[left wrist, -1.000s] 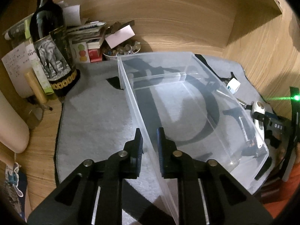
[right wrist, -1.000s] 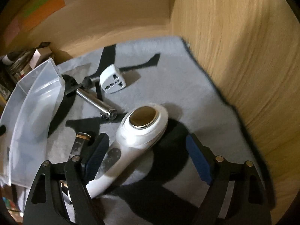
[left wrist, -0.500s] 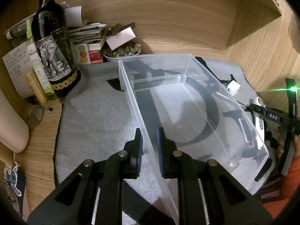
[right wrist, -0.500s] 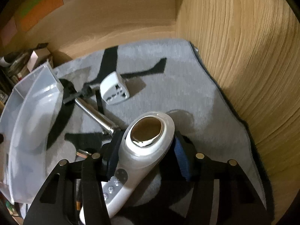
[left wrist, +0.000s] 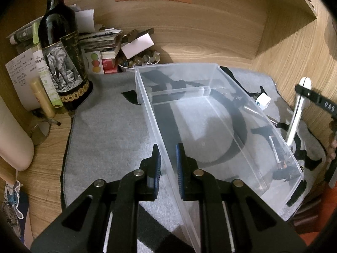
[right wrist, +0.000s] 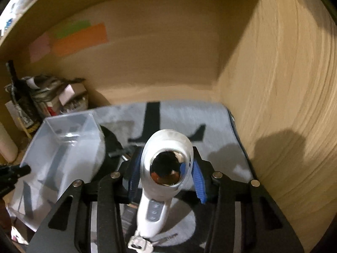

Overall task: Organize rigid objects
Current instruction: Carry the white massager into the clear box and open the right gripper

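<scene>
A clear plastic bin [left wrist: 210, 113] stands empty on the grey mat [left wrist: 109, 126]; it also shows in the right wrist view [right wrist: 63, 147]. My left gripper [left wrist: 167, 158] is shut on the bin's near left wall. My right gripper [right wrist: 166, 172] is shut on a white handheld device [right wrist: 166, 168] with a shiny round head, lifted above the mat to the right of the bin. The device [left wrist: 297, 113] shows in the left wrist view too. A white plug adapter [left wrist: 263, 101] and a metal tool lie on the mat beyond the bin's right wall.
A dark wine bottle [left wrist: 61, 63] with an elephant label, boxes, papers and a bowl of marbles [left wrist: 139, 60] crowd the back left corner. Wooden walls [right wrist: 284, 84] close in the back and right. Keys [right wrist: 139, 243] lie on the mat under the device.
My right gripper closed on the white device and lifted it off the mat. My left gripper stayed shut on the bin wall.
</scene>
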Demonstrator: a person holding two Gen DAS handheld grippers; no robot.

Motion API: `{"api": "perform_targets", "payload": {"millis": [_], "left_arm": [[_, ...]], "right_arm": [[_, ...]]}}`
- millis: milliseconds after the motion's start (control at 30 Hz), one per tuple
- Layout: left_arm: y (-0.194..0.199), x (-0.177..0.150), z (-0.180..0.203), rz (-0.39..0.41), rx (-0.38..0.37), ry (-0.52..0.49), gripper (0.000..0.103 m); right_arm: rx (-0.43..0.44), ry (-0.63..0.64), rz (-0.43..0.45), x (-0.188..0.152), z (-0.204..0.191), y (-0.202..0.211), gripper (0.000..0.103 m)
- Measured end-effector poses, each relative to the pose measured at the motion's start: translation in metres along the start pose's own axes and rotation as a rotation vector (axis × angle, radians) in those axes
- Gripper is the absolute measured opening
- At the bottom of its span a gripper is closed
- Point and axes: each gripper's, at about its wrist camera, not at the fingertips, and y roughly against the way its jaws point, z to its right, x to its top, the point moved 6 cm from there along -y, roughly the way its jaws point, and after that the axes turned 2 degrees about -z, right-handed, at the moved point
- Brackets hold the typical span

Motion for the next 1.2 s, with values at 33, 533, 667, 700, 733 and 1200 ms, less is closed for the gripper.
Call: {"api": "perform_targets", "payload": {"millis": [33, 533, 667, 700, 733, 1200], "left_arm": [[0.0, 0.0, 0.0, 0.002, 0.002, -0.002, 0.014], [0.0, 0.001, -0.001, 0.019, -0.005, 0.004, 0.014], [0.0, 0.001, -0.002, 0.025, -0.01, 0.007, 0.014], [-0.001, 0.002, -0.002, 0.025, -0.012, 0.008, 0.014], [-0.001, 0.002, -0.002, 0.026, -0.013, 0.008, 0.014], [0.0, -0.001, -0.001, 0.041, -0.033, 0.006, 0.015]], "right_arm": [[0.003, 0.007, 0.01, 0.003, -0.004, 0.001, 0.039], [0.187, 0.16, 0.219, 0.064, -0.1, 0.057, 0.038], [0.241, 0.208, 0.212, 0.064, -0.131, 0.057, 0.038], [0.25, 0.223, 0.204, 0.063, -0.139, 0.056, 0.038], [0.257, 0.234, 0.192, 0.061, -0.145, 0.053, 0.038], [0.287, 0.319, -0.083, 0.024, -0.181, -0.029, 0.038]]}}
